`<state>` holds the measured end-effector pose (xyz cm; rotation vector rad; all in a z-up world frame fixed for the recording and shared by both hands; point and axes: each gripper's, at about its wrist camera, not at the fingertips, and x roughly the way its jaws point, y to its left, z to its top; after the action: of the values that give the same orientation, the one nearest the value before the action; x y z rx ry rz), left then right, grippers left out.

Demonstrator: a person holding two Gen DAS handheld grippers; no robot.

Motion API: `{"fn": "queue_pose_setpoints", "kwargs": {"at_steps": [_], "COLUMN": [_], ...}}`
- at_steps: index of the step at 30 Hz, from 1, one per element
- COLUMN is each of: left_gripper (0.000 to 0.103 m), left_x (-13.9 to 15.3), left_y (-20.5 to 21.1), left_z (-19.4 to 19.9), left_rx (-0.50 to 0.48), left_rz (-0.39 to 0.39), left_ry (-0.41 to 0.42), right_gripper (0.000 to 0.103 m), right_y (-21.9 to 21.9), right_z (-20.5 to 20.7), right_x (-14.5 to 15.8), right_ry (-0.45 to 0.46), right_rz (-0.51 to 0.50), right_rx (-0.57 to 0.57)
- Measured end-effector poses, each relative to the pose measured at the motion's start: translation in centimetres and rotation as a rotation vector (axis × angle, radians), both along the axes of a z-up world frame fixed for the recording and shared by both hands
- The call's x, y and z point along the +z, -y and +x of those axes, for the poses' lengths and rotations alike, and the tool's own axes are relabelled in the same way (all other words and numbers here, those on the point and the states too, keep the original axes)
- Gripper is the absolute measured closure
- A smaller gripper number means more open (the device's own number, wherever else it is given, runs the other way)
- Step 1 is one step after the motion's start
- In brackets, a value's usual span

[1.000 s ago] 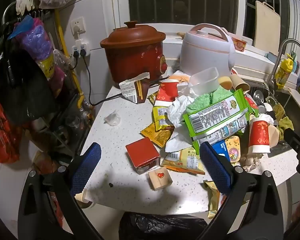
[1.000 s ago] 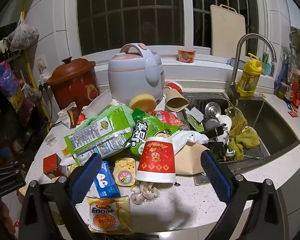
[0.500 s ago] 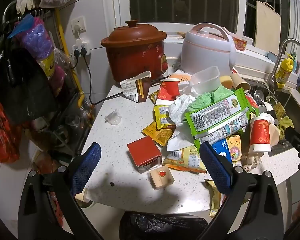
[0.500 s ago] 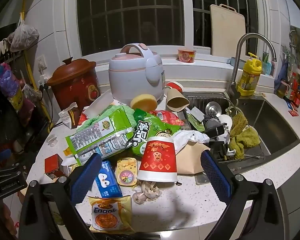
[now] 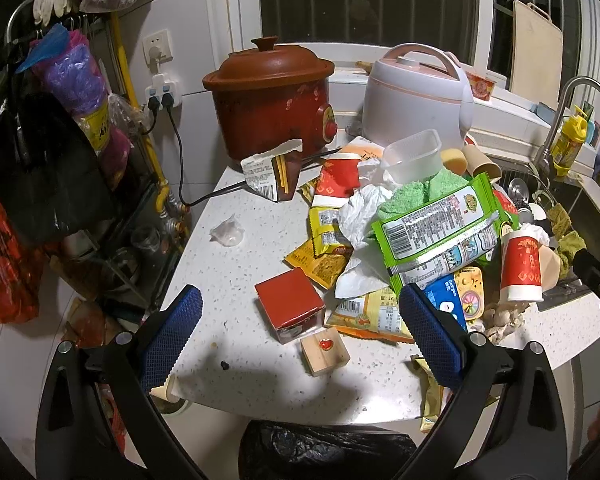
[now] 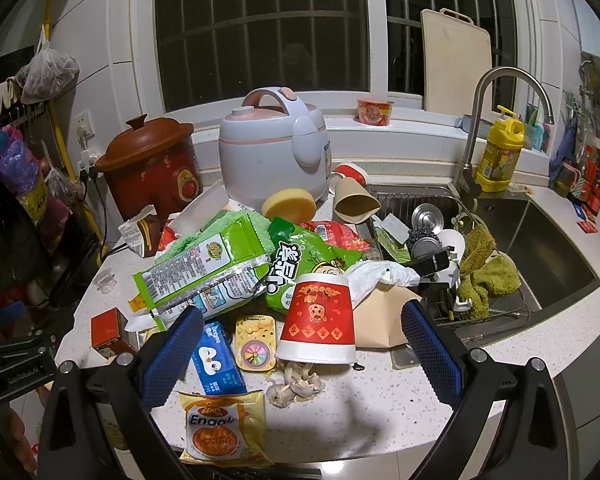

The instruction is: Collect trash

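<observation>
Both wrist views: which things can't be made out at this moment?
- Black trash bag, left wrist view: cut off by the bottom edge; its opening is unseen.
- Red box, right wrist view: small, label unreadable.
- Brown paper, right wrist view: partly hidden behind the red paper cup.

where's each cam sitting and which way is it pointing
Left wrist: on the left claw, above the counter's left end, facing the red clay pot and red box; its two blue pads show, open.
Right wrist: on the right claw, further right, facing the upside-down red paper cup and sink; blue pads open, the other claw at left edge.
Shared: rice cooker, green snack bag, the cup.
</observation>
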<state>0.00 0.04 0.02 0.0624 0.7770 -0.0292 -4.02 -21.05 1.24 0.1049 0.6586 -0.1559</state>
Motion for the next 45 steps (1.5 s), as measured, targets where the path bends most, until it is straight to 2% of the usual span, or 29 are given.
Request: {"fn": "queue_pose_setpoints", "kwargs": {"at_steps": [45], "left_gripper": [0.007], "left_x": [-1.3], "left_y": [-0.7], "left_z": [-0.8], "left_rx": [-0.001], "left_rz": [-0.002], "left_ry": [-0.011], "right_gripper": [0.005], "right_y": [-0.2], "right_z": [0.2], "right_x": [0.3], "right_ry": [-0.008], "right_rz": [0.008], "right_rx": [0.003]}}
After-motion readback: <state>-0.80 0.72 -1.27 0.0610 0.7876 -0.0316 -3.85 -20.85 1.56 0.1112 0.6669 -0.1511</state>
